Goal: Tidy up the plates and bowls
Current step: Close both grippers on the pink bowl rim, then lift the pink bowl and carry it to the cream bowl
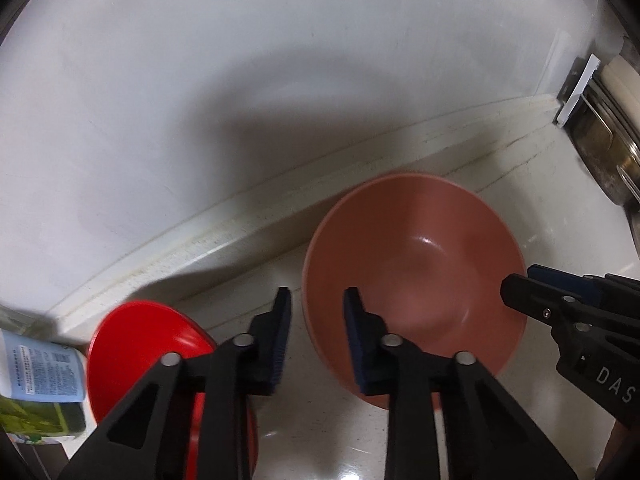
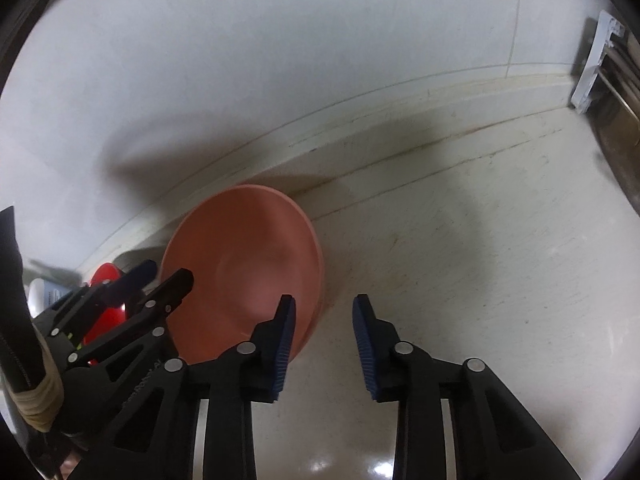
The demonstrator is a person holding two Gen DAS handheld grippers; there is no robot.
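The left claw (image 1: pixel 318 308) stands partly open, its blue pads set either side of the left rim of the pink bowl (image 1: pixel 420 264). One pad is outside over the worktop, the other inside the bowl, and a sliver of gap shows on each side, so neither pad presses yet. The right claw (image 2: pixel 324 308) does the same at the bowl's right rim. Its left pad overlaps the inner wall, its right pad hangs over bare worktop, and it grips nothing. Both claws point steeply downward and are tilted toward the far wall. In the left wrist view the right claw's tips reach the bowl's right edge, so the two tools face each other across the bowl.

The bowl sits upright on the pale counter (image 2: pixel 480 260), its far edge close against the raised ledge (image 1: pixel 200 236) at the foot of the white wall (image 1: pixel 200 80); there is little room behind it. To the left, a red bowl (image 1: pixel 136 344) lies just beside the left claw's outer finger, apart from the pink one. Past it, at the left edge, stands a printed packet (image 1: pixel 44 368). To the right the counter runs open for a good stretch, as far as a metal rack (image 1: pixel 600 140) in the far right corner. The near side of the counter is also bare and glossy.
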